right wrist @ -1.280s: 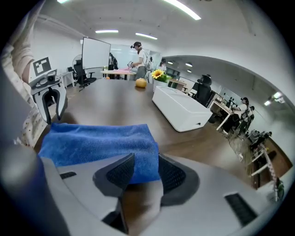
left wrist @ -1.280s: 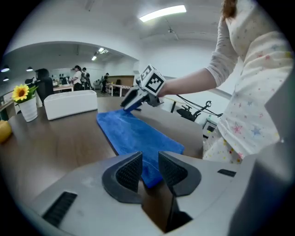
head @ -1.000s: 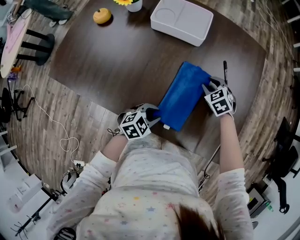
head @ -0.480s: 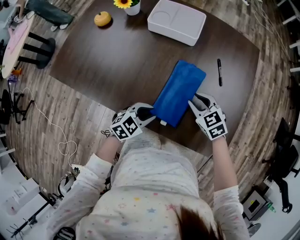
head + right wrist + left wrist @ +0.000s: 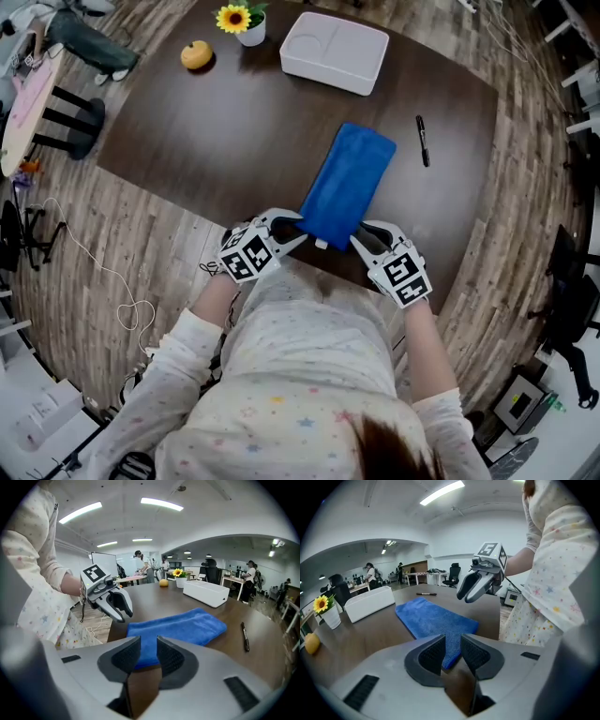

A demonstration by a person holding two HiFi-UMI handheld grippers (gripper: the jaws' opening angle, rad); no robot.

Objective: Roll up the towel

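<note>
1. Towel (image 5: 347,183), blue, lies flat and unrolled on the dark bench (image 5: 234,131). It is a long strip running away from the person, and its near short end reaches the bench's edge.
2. From the head view, the left gripper (image 5: 289,229) sits just beside the towel's near left corner and the right gripper (image 5: 364,236) just beside the near right corner, with that end between them. A small white tag (image 5: 322,245) on that end shows only from above.
3. The left gripper view shows what the head view cannot. Its two dark pads stand a narrow gap apart with nothing pinched, and the towel's corner lies on the bench past the tips. This gripper is released.
4. The right gripper view shows the same. Its pads are slightly parted and hold nothing, and the towel stretches away beyond them.
5. Each gripper view also catches the other gripper side-on, raised clear of the towel with its jaws apart.
6. Past the towel lie a black pen (image 5: 422,141) to the right, a white tray (image 5: 335,52) at the far side, a potted sunflower (image 5: 236,21) and a small orange fruit (image 5: 196,55).
7. Only the gripper views show the room: ceiling lights, desks and people far off. Only the head view shows the wooden floor (image 5: 122,234) and a white cable (image 5: 112,272) lying on it.
</note>
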